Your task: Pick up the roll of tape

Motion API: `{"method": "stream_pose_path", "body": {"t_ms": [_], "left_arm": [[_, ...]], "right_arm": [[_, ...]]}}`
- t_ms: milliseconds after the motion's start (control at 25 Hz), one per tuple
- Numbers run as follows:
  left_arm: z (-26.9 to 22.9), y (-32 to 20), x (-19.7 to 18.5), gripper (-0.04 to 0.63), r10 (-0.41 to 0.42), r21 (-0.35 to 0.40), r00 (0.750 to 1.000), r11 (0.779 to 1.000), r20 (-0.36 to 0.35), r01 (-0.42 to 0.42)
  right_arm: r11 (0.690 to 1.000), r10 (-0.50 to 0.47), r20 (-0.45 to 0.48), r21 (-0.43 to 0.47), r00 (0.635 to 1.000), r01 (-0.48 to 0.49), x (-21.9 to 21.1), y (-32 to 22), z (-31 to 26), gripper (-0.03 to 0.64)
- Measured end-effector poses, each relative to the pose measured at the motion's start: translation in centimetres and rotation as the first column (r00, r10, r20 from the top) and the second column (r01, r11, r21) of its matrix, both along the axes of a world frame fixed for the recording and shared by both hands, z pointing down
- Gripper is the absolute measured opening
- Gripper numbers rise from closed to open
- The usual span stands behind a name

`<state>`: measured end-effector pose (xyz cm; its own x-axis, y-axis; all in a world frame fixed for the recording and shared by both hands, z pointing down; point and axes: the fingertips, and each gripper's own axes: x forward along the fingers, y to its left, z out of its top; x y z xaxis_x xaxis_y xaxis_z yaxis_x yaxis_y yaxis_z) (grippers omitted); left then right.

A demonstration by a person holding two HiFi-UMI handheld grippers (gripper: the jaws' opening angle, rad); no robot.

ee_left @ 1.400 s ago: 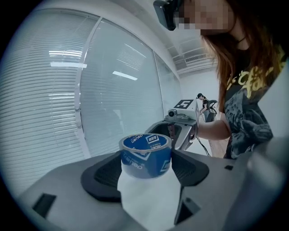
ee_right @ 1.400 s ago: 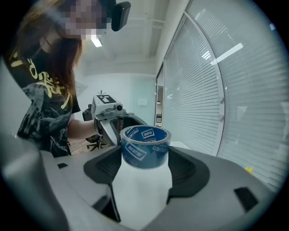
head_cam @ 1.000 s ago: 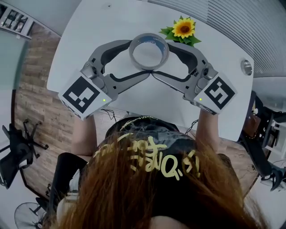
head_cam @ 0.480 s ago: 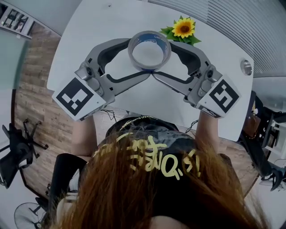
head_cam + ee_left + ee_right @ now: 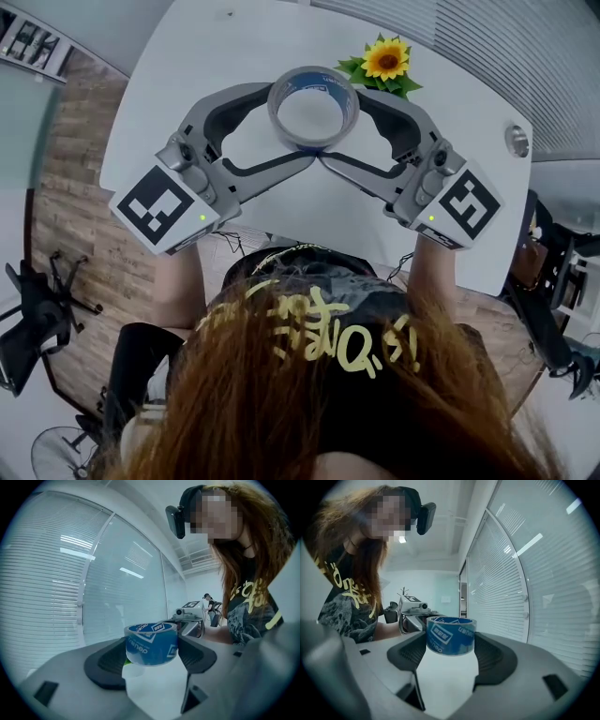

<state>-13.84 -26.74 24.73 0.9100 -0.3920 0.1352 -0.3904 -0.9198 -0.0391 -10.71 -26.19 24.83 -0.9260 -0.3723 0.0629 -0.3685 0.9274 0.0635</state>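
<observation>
Left gripper (image 5: 151,654): clamped on tape (image 5: 450,637).
Right gripper (image 5: 450,652): clamped on tape too.
Handling: I judge it light, stiff, slick-sided; hold across outer wall.

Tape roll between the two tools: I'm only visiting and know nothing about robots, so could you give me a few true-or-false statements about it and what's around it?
1. The roll of tape is blue with white print. True.
2. Only the left gripper is on it. False: the roll sits between the jaws of both the left gripper and the right gripper.
3. A sunflower lies on the table just beyond the roll. True.
4. The table is dark wood. False: its top is white; the wood-patterned surface is the floor.
</observation>
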Motion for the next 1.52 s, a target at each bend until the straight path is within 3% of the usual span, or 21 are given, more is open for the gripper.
{"method": "stream_pose_path", "body": {"t_ms": [480, 640, 960, 1120, 1520], "left_arm": [[-0.23, -0.07, -0.02, 0.341, -0.006, 0.017, 1.000, 1.000, -0.020, 0.007], [0.31, 0.12, -0.08, 0.341, -0.012, -0.004, 1.000, 1.000, 0.016, 0.012], [0.13, 0.18, -0.07, 0.341, -0.012, -0.012, 1.000, 1.000, 0.011, 0.012], [-0.55, 0.00, 0.15, 0.341, -0.013, 0.015, 1.000, 1.000, -0.025, 0.013], [-0.41, -0.12, 0.64, 0.341, -0.011, 0.018, 1.000, 1.000, -0.020, 0.011]], "right_arm": [[1.000, -0.002, 0.007, 0.000, 1.000, 0.002, -0.03, 0.00, 0.02, 0.316], [1.000, -0.001, 0.001, -0.001, 1.000, 0.001, -0.01, -0.03, 0.16, 0.316], [1.000, 0.001, 0.016, 0.000, 1.000, -0.001, 0.08, 0.00, -0.18, 0.316], [1.000, 0.002, 0.036, 0.009, 0.999, -0.002, 0.27, 0.04, -0.41, 0.316], [1.000, 0.007, 0.038, 0.000, 0.999, -0.007, 0.73, -0.06, -0.15, 0.316]]}}
